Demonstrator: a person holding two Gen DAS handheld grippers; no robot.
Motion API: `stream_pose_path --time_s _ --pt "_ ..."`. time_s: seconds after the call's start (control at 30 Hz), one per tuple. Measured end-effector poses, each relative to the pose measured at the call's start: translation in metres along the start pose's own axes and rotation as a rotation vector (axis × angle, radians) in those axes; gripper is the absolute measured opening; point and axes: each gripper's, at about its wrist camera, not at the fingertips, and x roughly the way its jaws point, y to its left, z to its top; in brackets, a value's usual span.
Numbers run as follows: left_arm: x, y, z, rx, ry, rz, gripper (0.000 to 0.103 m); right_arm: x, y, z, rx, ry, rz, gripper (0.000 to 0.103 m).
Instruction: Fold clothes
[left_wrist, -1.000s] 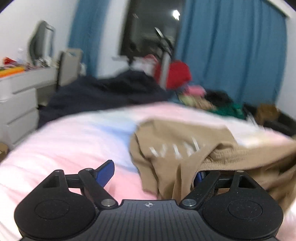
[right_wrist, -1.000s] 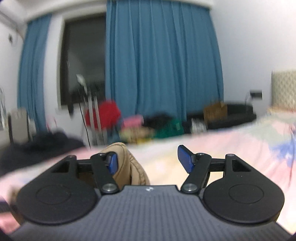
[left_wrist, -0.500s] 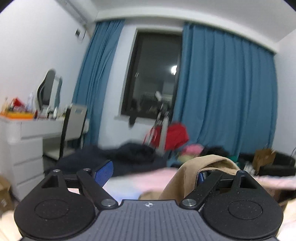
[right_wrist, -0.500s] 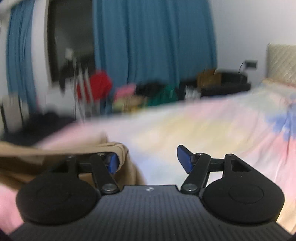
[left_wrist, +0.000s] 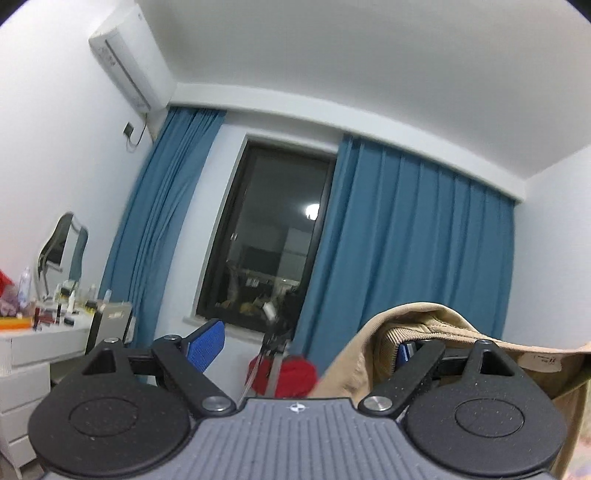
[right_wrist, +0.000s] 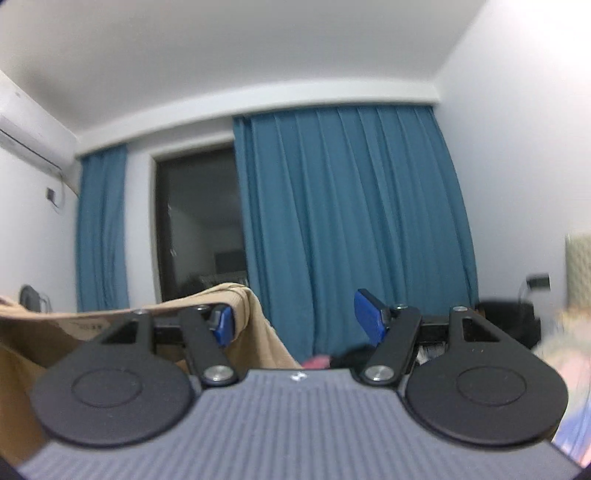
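While both tools are tilted up toward the ceiling, we read the scene from the garment outward.

Left gripper (left_wrist: 308, 345): fingers spread wide, clamping nothing; the tan garment (left_wrist: 417, 332) is draped over its right finger, hooked rather than pinched.

Right gripper (right_wrist: 297, 319): likewise spread apart, with the tan garment (right_wrist: 236, 314) hung over its left finger; its right finger (right_wrist: 369, 314) is bare.

Where the garment is: lifted in the air between the two tools, a ribbed edge stretched from one hooked finger to the other, the rest hanging below both.

Label: a small printed tag (left_wrist: 545, 360) shows on the inner face just beside the left tool's hooked finger, so we judge we are looking at the inside of the opening.

Long axis: the held edge runs side to side; the body seems to drop straight down, though its lower end is out of view.

Doing the step well: we would keep both hooked fingers level and spread apart so the edge stays taut, and avoid tipping either tool inward, since nothing clamps the cloth and it could slide off.

Beyond the garment: blue curtains (right_wrist: 351, 221) and a dark window (left_wrist: 269, 236).
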Motion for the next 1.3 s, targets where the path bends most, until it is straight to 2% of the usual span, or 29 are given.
stream_pose_path --time_s 0.13,0.23,0.33,0.47,0.7,0.9,1.03,1.2,1.3 --pt "-0.021 -0.011 0.069 0.023 -0.02 -0.02 0.093 -0.025 0.01 0.059 -0.061 -0.046 0.01 0.068" --pt "-0.029 -0.015 0.101 0.015 0.01 -0.024 0.093 -0.035 0.013 0.087 -0.104 -0.04 0.024 0.073" --pt "-0.032 -0.016 0.115 -0.008 0.061 -0.036 0.095 -0.037 0.012 0.102 -0.13 -0.014 0.033 0.073" --pt "-0.01 -0.014 0.097 -0.006 0.146 -0.029 0.095 -0.022 0.004 0.089 -0.12 0.056 0.041 0.073" --pt "0.082 -0.001 0.003 0.001 0.265 -0.013 0.095 0.048 -0.012 0.011 -0.081 0.201 0.031 0.073" --pt "0.202 0.018 -0.092 -0.011 0.377 0.035 0.095 0.149 -0.008 -0.067 -0.105 0.314 -0.008 0.073" --pt "0.293 0.032 -0.172 0.004 0.495 0.059 0.095 0.221 -0.013 -0.144 -0.135 0.416 -0.025 0.073" --pt "0.393 0.051 -0.295 0.047 0.608 0.064 0.095 0.312 -0.03 -0.26 -0.121 0.591 -0.058 0.072" --pt "0.443 0.054 -0.362 0.151 0.719 0.057 0.095 0.367 -0.041 -0.335 -0.118 0.706 -0.074 0.072"
